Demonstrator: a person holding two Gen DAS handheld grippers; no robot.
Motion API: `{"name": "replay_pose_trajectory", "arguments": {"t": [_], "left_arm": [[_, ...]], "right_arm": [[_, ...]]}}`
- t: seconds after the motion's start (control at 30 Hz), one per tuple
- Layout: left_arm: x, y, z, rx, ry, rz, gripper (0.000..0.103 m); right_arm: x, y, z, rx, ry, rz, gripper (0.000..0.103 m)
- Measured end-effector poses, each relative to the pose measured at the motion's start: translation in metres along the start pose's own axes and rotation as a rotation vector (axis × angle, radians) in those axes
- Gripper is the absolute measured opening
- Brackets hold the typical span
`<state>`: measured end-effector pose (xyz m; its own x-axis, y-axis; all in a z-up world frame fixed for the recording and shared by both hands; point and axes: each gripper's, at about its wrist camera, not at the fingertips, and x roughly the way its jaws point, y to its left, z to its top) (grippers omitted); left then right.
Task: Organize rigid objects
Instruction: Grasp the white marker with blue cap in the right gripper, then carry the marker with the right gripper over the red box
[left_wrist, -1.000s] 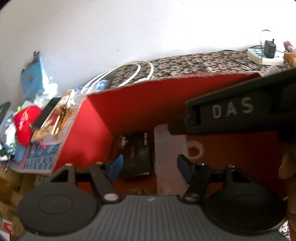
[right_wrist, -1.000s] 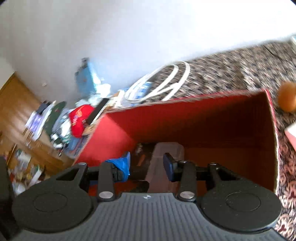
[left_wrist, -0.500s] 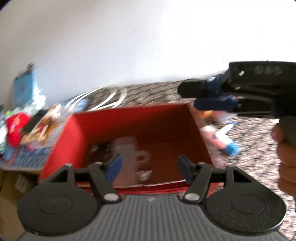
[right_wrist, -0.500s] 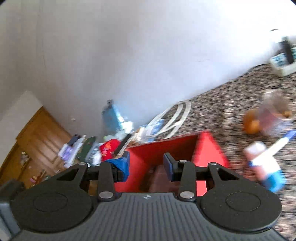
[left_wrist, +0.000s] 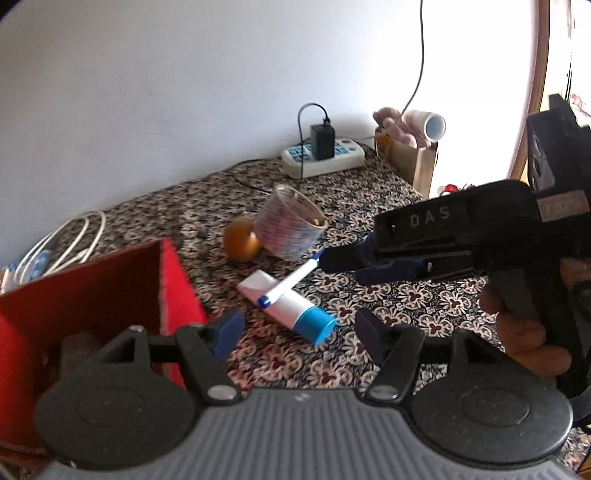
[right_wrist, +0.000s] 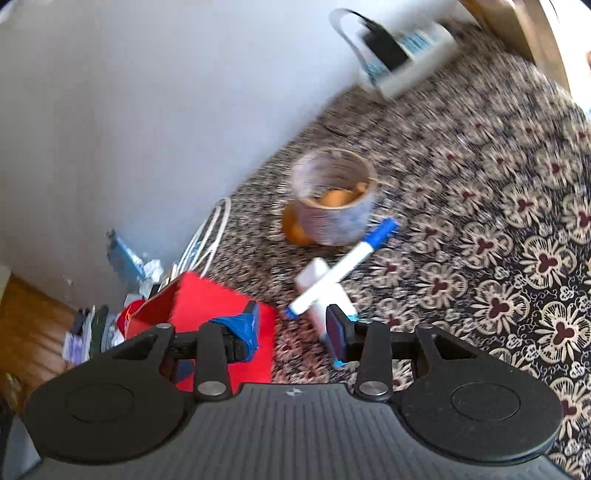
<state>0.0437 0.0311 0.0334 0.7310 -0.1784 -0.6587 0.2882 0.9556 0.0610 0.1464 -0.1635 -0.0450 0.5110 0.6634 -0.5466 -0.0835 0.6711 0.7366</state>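
A white tube with a blue cap (left_wrist: 284, 306) (right_wrist: 321, 280) lies on the patterned cloth, and a white pen with blue ends (left_wrist: 291, 280) (right_wrist: 343, 266) rests across it. Behind them a clear measuring cup (left_wrist: 291, 225) (right_wrist: 332, 199) leans beside an orange ball (left_wrist: 242, 243) (right_wrist: 295, 229). The red box (left_wrist: 173, 280) (right_wrist: 207, 299) stands at the left. My left gripper (left_wrist: 297, 332) is open above the tube's cap end, holding nothing. My right gripper (left_wrist: 334, 258) (right_wrist: 293, 328), held in a hand, is open with its tips near the pen's far end.
A power strip with a black charger (left_wrist: 321, 155) (right_wrist: 402, 55) sits by the wall. A white cable coil (left_wrist: 62, 243) (right_wrist: 210, 236) lies behind the box. A tan box with a white roll (left_wrist: 413, 155) stands at the back right. Clutter lies on the floor left of the red box.
Both grippers have swung right, away from the inside of the red box and over the cloth with the tube, pen and cup. Both pairs of jaws stay apart.
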Motion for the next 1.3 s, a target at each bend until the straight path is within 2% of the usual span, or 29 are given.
{"name": "replay_pose_trajectory", "arguments": {"t": [0.07, 0.2, 0.37, 0.5, 0.67, 0.73, 0.83, 0.87, 0.9, 0.93, 1.0, 1.13, 1.3], "left_arm": [[0.017, -0.005, 0.002, 0.017, 0.008, 0.015, 0.068], [0.046, -0.010, 0.010, 0.039, 0.026, 0.045, 0.069], [0.072, -0.010, 0.018, 0.020, 0.029, 0.119, 0.069], [0.091, -0.005, 0.023, -0.017, 0.052, 0.124, 0.069], [0.105, 0.002, 0.028, -0.067, 0.077, 0.106, 0.065], [0.111, 0.006, 0.029, -0.097, 0.089, 0.088, 0.060], [0.123, 0.012, 0.029, -0.138, 0.129, 0.051, 0.047], [0.126, 0.013, 0.029, -0.147, 0.137, 0.046, 0.037], [0.129, 0.014, 0.029, -0.153, 0.148, 0.039, 0.022], [0.132, 0.015, 0.028, -0.159, 0.163, 0.030, 0.016], [0.135, 0.016, 0.026, -0.167, 0.174, 0.013, 0.014], [0.133, 0.006, 0.025, -0.133, 0.178, 0.008, 0.012], [0.124, -0.002, 0.018, -0.140, 0.187, -0.025, 0.011]], "right_arm": [[0.010, -0.014, 0.007, 0.066, 0.020, -0.010, 0.023], [0.036, -0.040, 0.021, 0.217, 0.058, 0.043, 0.023], [0.060, -0.057, 0.030, 0.309, 0.091, 0.035, 0.023], [0.073, -0.067, 0.033, 0.393, 0.115, 0.082, 0.022], [0.085, -0.071, 0.038, 0.414, 0.127, 0.078, 0.021], [0.088, -0.072, 0.039, 0.424, 0.127, 0.087, 0.020], [0.092, -0.073, 0.043, 0.425, 0.118, 0.090, 0.016], [0.094, -0.073, 0.044, 0.423, 0.119, 0.089, 0.012], [0.103, -0.073, 0.049, 0.422, 0.120, 0.085, 0.008], [0.107, -0.074, 0.048, 0.419, 0.123, 0.082, 0.006], [0.117, -0.075, 0.044, 0.415, 0.131, 0.077, 0.000], [0.115, -0.077, 0.029, 0.400, 0.135, 0.062, 0.000], [0.100, -0.076, 0.014, 0.365, 0.136, 0.060, 0.000]]}}
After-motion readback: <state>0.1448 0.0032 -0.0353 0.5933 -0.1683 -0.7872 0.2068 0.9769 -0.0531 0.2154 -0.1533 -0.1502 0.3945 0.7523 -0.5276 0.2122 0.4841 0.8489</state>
